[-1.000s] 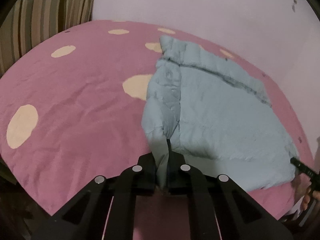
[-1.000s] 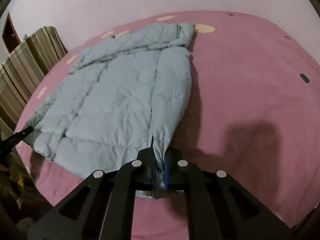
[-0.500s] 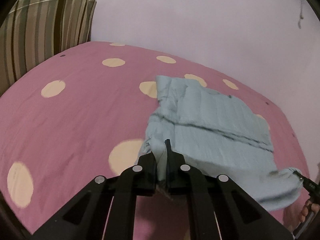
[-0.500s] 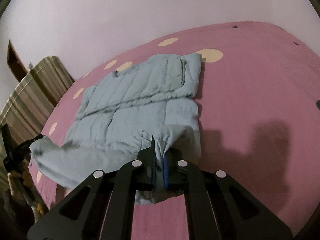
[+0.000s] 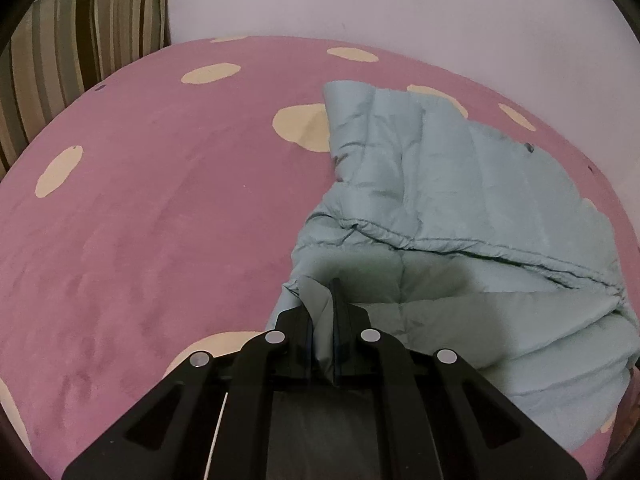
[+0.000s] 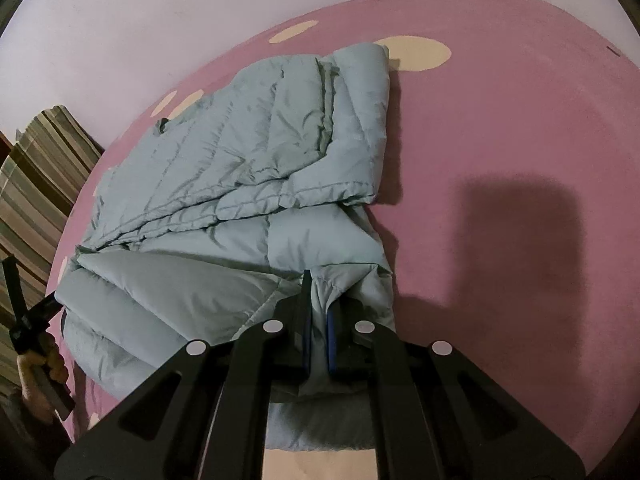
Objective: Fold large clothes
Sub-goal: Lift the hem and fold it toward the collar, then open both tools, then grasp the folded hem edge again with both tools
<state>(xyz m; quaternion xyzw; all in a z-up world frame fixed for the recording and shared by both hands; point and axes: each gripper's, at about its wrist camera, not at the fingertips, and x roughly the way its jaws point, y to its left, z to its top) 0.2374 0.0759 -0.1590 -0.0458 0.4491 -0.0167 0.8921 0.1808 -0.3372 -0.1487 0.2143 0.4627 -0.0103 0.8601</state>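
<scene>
A light blue quilted puffer jacket (image 5: 460, 200) lies on a pink bed, its near part lifted and doubled back over the far part; it also shows in the right wrist view (image 6: 248, 168). My left gripper (image 5: 322, 320) is shut on the jacket's near left corner. My right gripper (image 6: 318, 316) is shut on the near right corner and holds it above the bed. The left gripper (image 6: 30, 320) and the hand holding it show at the left edge of the right wrist view.
The bed has a pink cover with cream dots (image 5: 160, 220), also in the right wrist view (image 6: 500, 128). A striped cushion (image 5: 80, 32) stands at the far left against the pale wall (image 5: 400, 8). The bed's near edge is close below both grippers.
Both grippers have lifted the jacket's near edge and carried it forward over the jacket. The flat jacket is now folding across its middle.
</scene>
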